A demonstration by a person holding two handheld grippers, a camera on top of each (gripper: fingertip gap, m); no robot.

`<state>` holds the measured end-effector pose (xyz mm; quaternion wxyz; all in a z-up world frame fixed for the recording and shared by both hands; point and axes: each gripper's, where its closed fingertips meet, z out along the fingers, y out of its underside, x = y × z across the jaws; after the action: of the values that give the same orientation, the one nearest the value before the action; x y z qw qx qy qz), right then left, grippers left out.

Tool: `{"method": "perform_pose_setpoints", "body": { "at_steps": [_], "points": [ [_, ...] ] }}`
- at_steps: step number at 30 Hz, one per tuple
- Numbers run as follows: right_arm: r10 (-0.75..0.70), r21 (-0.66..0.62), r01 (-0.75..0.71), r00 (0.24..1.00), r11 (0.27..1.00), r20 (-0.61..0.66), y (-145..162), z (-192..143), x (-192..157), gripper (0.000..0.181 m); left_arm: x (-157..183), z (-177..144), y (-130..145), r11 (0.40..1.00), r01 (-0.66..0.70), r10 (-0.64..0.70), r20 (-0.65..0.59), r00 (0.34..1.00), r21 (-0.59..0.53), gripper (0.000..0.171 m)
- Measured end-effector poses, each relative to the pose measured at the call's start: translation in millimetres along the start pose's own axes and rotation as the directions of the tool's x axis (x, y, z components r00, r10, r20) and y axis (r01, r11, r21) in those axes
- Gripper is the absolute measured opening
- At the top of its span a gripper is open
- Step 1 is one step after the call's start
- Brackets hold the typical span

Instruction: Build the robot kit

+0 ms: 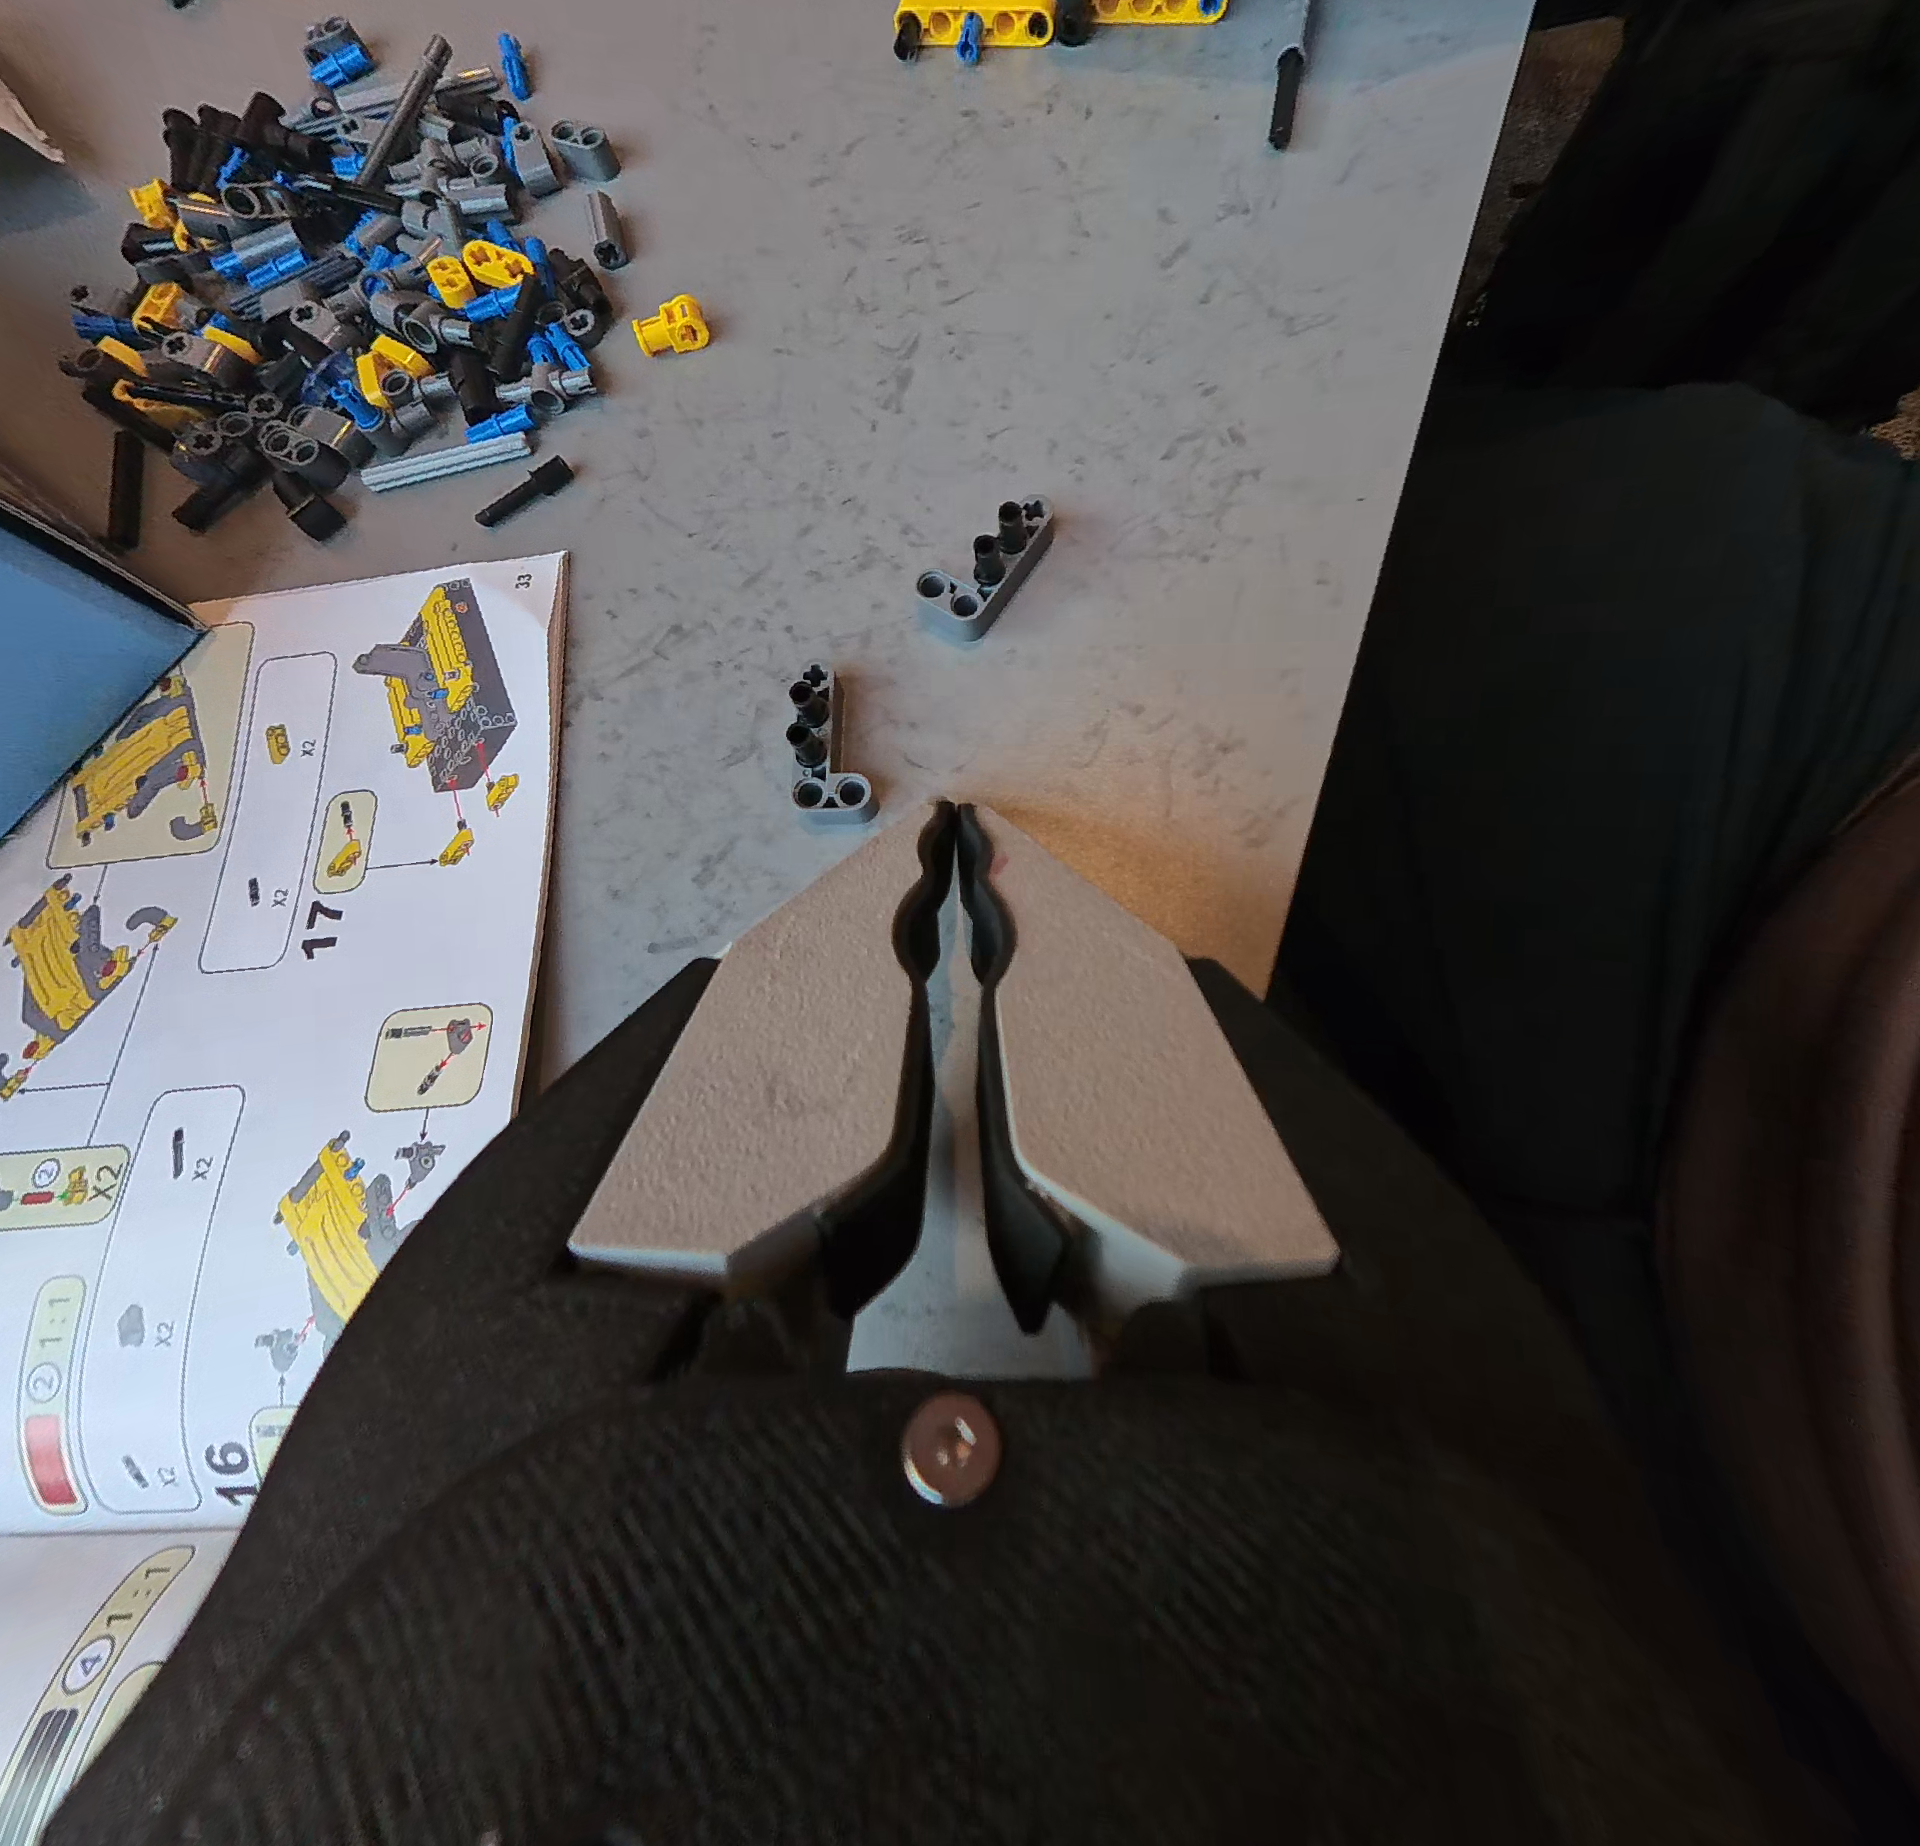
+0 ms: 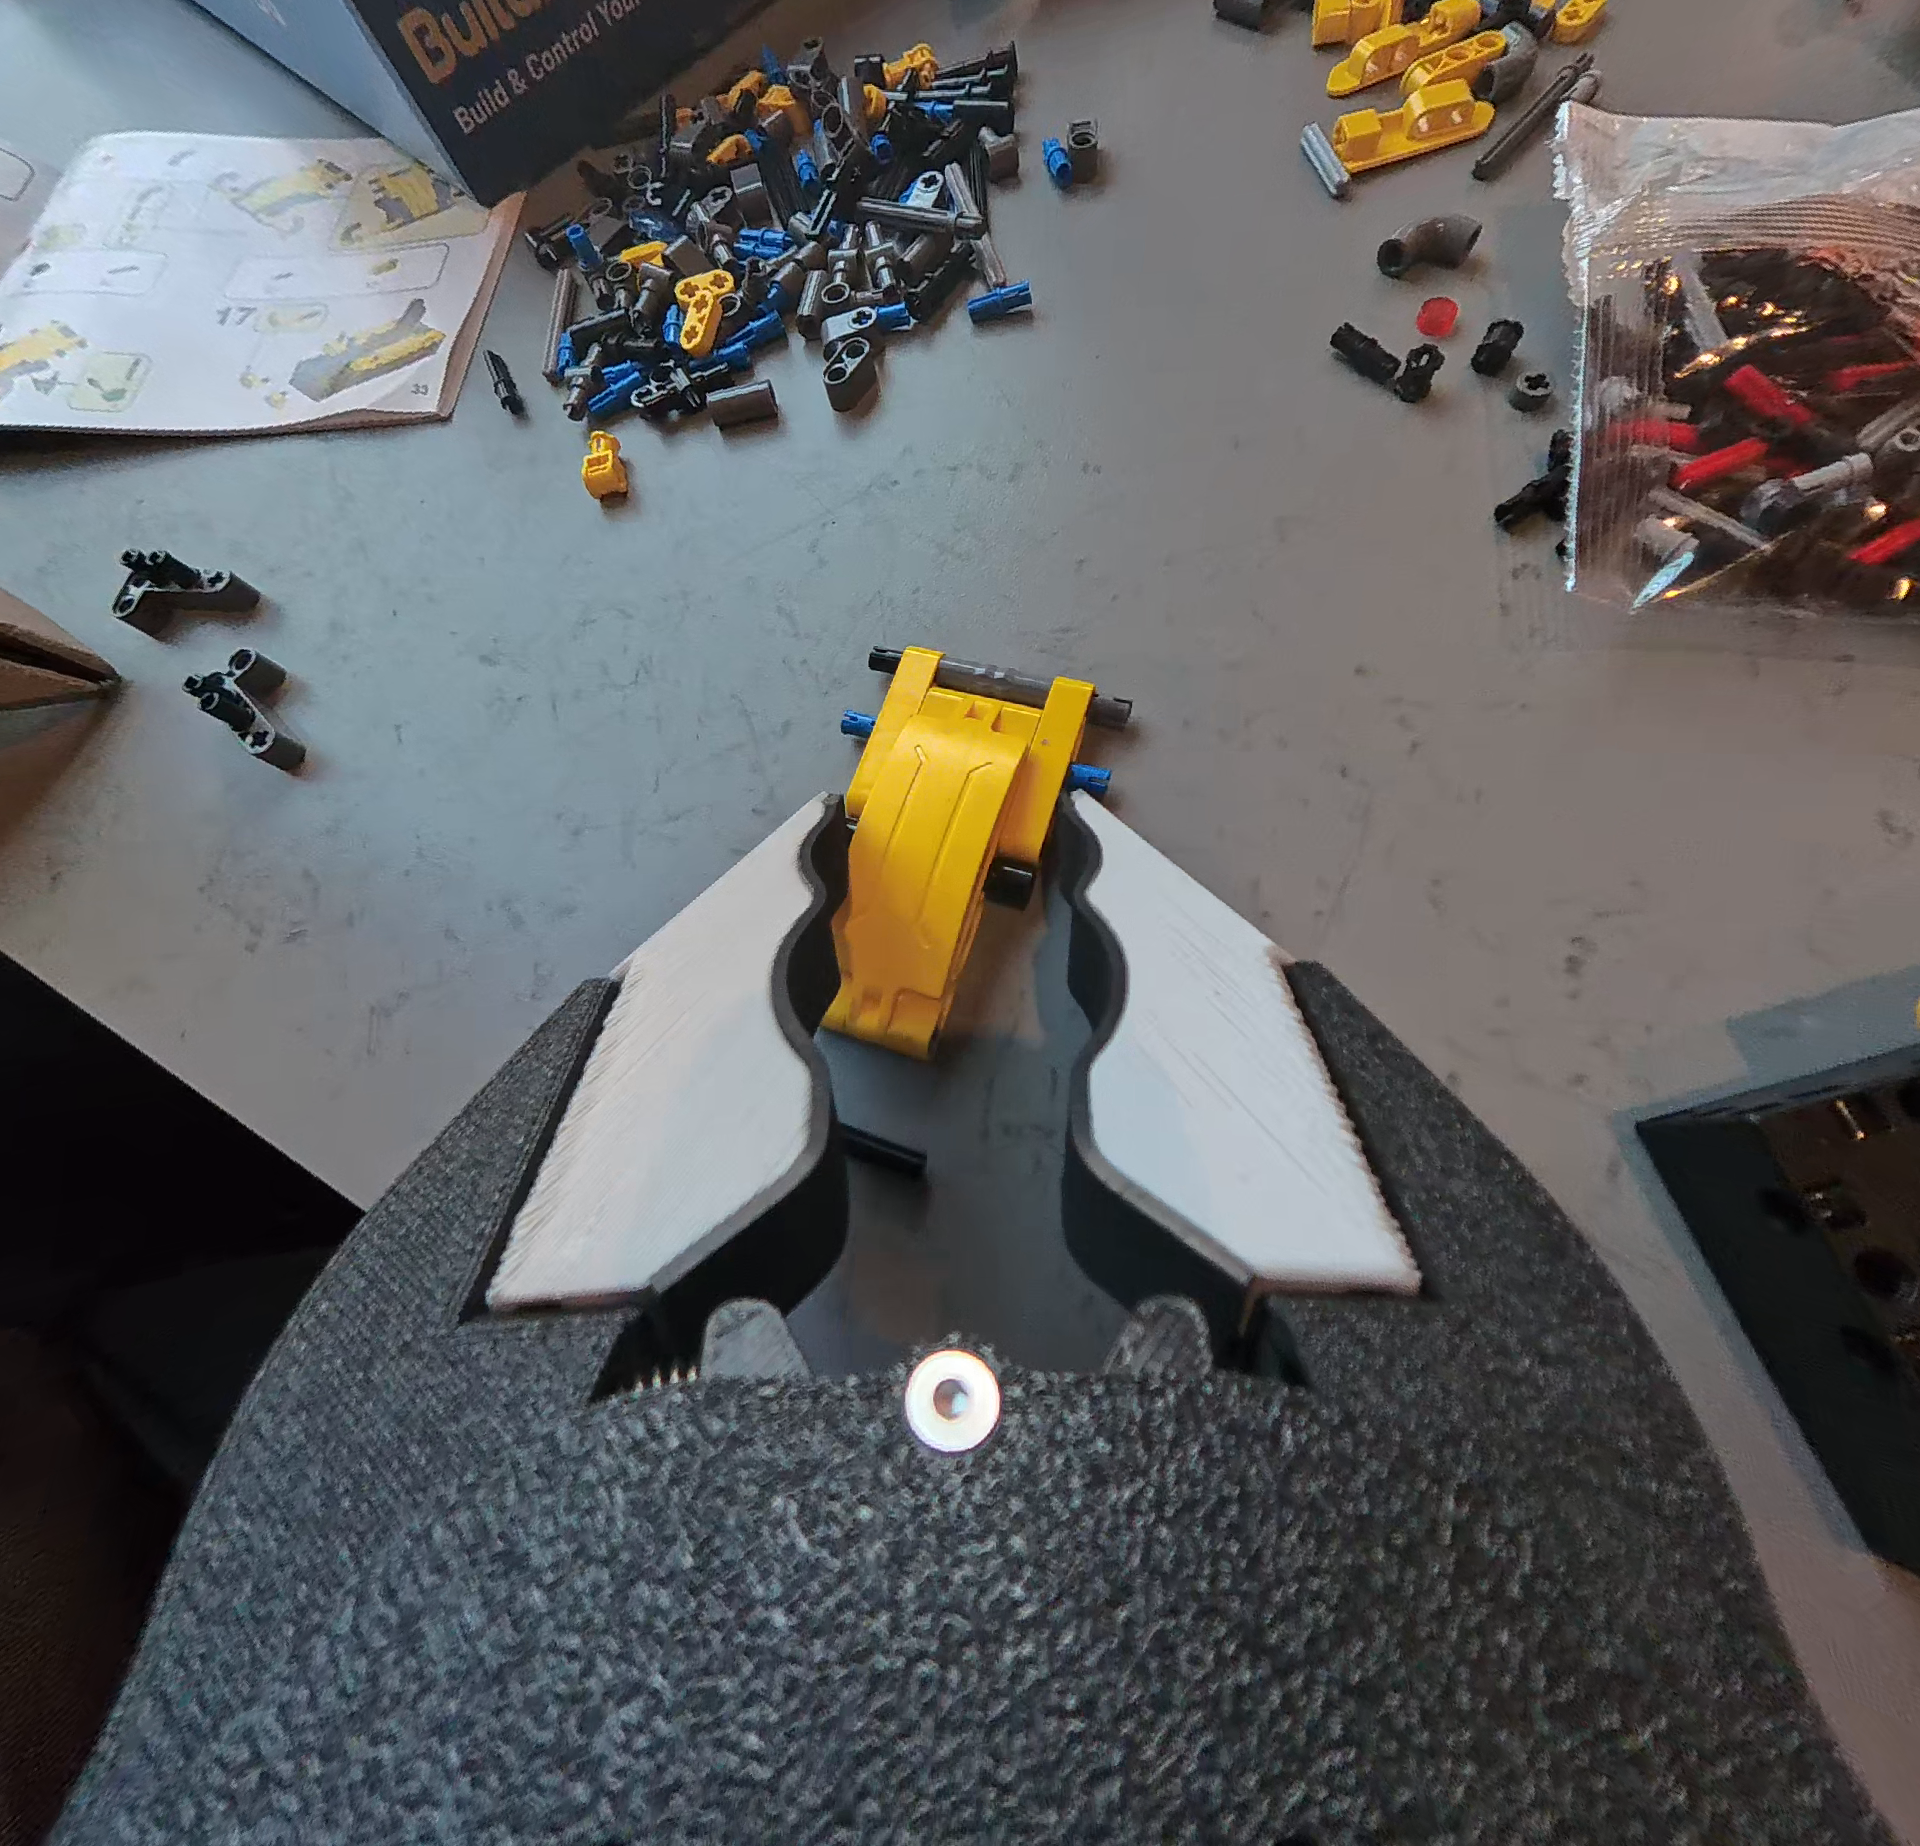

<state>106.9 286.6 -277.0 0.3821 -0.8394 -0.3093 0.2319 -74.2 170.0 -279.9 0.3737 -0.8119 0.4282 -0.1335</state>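
The left claw is sitting closed with nothing between its tips, hovering over the grey mottled surface near its edge. Just beyond and to the left of the tips is lying a grey L-shaped plastic beam carrying 2 black pins; a second matching grey L-shaped beam is lying a little farther off to the right. An open printed instruction booklet is spreading out to the left of that nearer beam, and a heap of small black, grey, blue and yellow plastic connectors is piling up farther away behind the booklet.

The right claw is gripping a yellow curved plastic assembly with a grey axle across its far end, which is lying between the fingers on the surface. Beyond that assembly, to the right, a clear plastic bag of red and grey parts is resting, and a dark printed cardboard box is standing far off to the left.
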Motion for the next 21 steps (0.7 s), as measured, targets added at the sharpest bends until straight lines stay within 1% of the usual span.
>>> {"method": "perform_pose_setpoints", "body": {
  "at_steps": [11, 21],
  "points": [
    [0.001, 0.003, -0.001, 1.000, 1.000, 0.002, -0.1, -0.3, -0.2, 0.039, 0.0, 0.2, 0.0, 1.000, -0.006, 0.006, 0.005, 1.000, 0.000, 0.000],
    [0.015, 0.006, -0.015, 0.999, 1.000, 0.029, -0.6, -0.7, -2.2, 0.037, 0.0, 0.2, 0.0, 1.000, -0.003, 0.003, 0.003, 1.000, 0.000, 0.000]
  ]
}}
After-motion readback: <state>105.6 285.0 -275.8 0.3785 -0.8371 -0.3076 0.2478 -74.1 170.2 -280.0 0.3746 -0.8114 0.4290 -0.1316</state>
